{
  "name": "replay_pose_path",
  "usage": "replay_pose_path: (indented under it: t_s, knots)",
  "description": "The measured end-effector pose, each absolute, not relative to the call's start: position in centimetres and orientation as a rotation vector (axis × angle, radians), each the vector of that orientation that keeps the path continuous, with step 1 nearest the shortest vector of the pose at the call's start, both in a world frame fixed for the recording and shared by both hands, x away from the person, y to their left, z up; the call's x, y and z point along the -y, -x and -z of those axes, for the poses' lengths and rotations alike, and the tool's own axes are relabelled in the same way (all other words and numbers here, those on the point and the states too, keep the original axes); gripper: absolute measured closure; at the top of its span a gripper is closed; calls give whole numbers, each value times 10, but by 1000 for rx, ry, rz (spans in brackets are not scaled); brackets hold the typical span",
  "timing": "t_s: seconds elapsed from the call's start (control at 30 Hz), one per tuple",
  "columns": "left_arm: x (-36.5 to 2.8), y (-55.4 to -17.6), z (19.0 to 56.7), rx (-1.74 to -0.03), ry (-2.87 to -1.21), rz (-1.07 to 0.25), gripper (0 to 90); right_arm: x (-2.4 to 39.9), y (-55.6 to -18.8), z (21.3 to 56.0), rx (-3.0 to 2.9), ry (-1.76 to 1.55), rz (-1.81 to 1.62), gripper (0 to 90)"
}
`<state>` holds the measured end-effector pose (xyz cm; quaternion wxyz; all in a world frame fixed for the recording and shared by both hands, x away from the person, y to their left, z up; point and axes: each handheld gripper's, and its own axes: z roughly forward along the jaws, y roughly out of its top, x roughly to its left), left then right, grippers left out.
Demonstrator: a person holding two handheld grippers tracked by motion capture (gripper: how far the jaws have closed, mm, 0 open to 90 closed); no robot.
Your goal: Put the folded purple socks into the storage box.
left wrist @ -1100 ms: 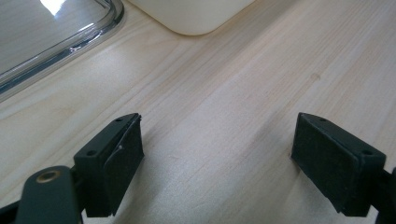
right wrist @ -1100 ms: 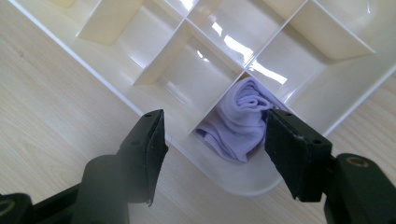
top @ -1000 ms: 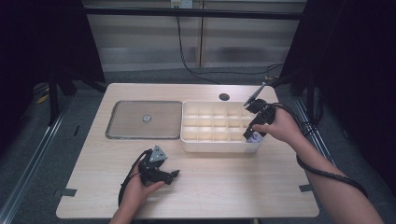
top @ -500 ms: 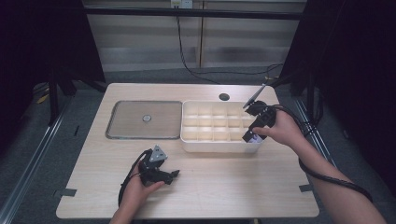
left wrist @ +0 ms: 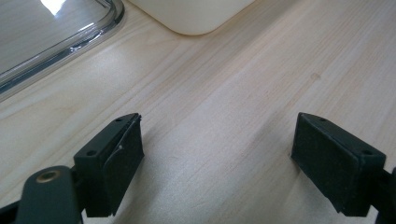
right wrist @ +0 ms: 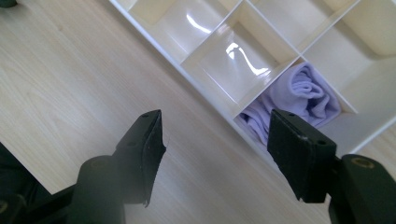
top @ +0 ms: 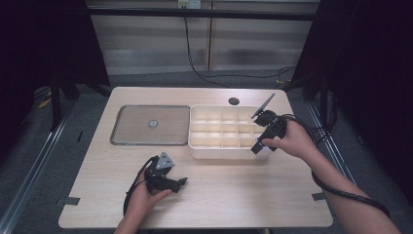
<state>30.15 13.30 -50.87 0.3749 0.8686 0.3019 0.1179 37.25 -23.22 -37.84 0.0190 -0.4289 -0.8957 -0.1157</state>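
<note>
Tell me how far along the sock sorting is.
Done: a rolled lilac sock lies in a corner cell of the white divider box. In hand: nothing; the right tongs are open above it. Left: the other cells in sight look empty.

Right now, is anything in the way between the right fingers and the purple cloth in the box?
Nothing visible: the right gripper stands open just above the lilac cloth in a corner compartment of the white box, near its front wall.

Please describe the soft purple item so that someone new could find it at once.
On the wooden table stands a white divided box. In its near right corner compartment, by the right gripper, lies a rolled lilac cloth. The compartments around it appear empty.
</note>
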Motion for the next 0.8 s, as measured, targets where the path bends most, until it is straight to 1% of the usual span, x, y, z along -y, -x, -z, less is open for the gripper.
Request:
replay_pose_path:
  t_s: [0.8]
  knots:
    - [-133,-302,509,-768,-2228,-304,159,218,-342,386,2816,1232,376,337]
